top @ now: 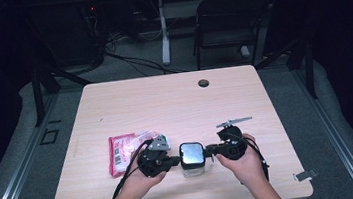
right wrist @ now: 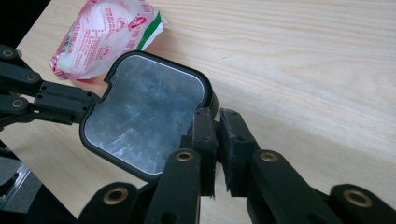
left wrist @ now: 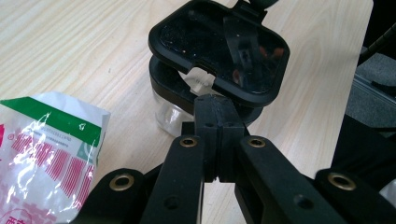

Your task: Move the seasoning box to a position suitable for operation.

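On the pale woodgrain table (top: 129,100), a glossy rounded-square lid (top: 192,153).

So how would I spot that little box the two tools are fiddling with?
Start at the wooden table and look at its near edge, between the person's two hands. The container stands there: a small clear tub with a glossy black lid lifted ajar, unlike the flat pink-and-white packet lying to its left.
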